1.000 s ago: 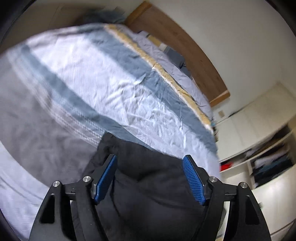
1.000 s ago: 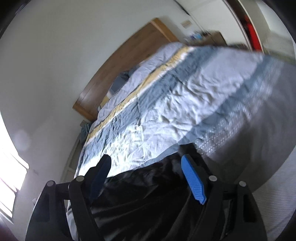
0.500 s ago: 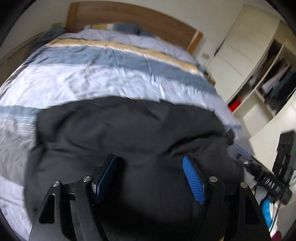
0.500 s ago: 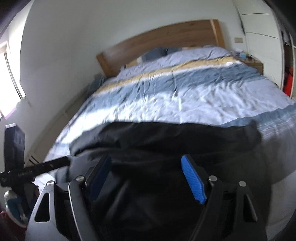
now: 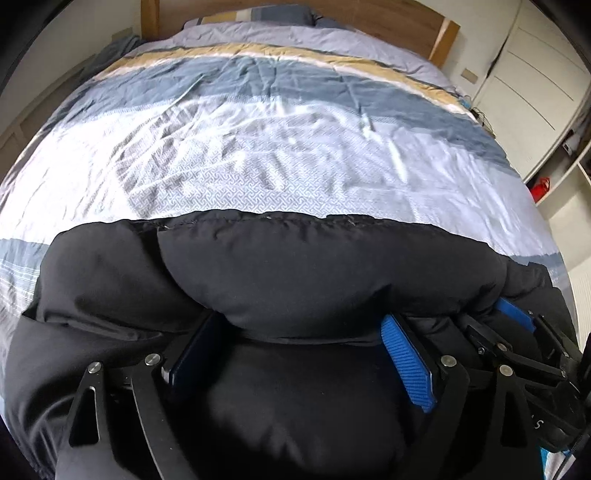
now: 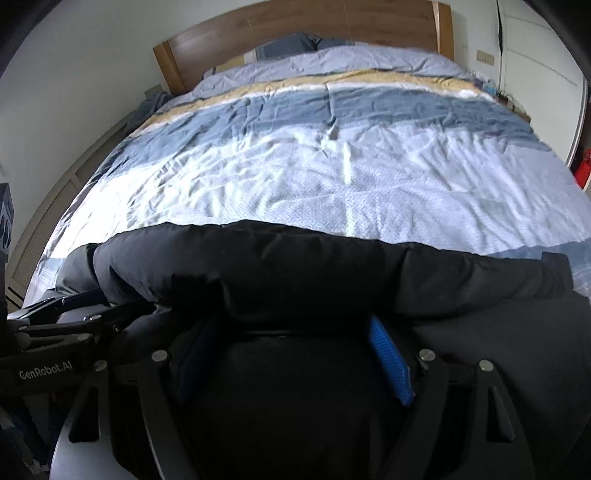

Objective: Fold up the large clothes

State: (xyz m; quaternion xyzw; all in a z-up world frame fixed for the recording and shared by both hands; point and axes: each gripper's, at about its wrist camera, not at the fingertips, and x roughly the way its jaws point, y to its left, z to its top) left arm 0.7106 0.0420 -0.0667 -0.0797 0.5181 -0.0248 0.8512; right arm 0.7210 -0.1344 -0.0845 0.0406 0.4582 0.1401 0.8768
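Note:
A black padded jacket (image 5: 295, 273) lies bunched across the near end of the bed; it also fills the lower right wrist view (image 6: 295, 280). My left gripper (image 5: 299, 328) has its jaws wide apart, its tips tucked under a thick fold of the jacket. My right gripper (image 6: 291, 332) stands the same way, jaws wide apart under the fold. The right gripper shows at the right of the left wrist view (image 5: 517, 332), and the left gripper shows at the left of the right wrist view (image 6: 74, 317). Both fingertips are hidden by fabric.
The bed carries a striped blue, white and yellow duvet (image 5: 280, 147) with a wooden headboard (image 6: 295, 26) behind. White wardrobes (image 5: 535, 85) stand to the right, with a red object (image 5: 540, 184) on the floor. A wall runs along the left.
Both grippers have swung from tilted to level and moved forward. The jacket has been pushed onto the bed and folded into a thick roll over both sets of fingertips.

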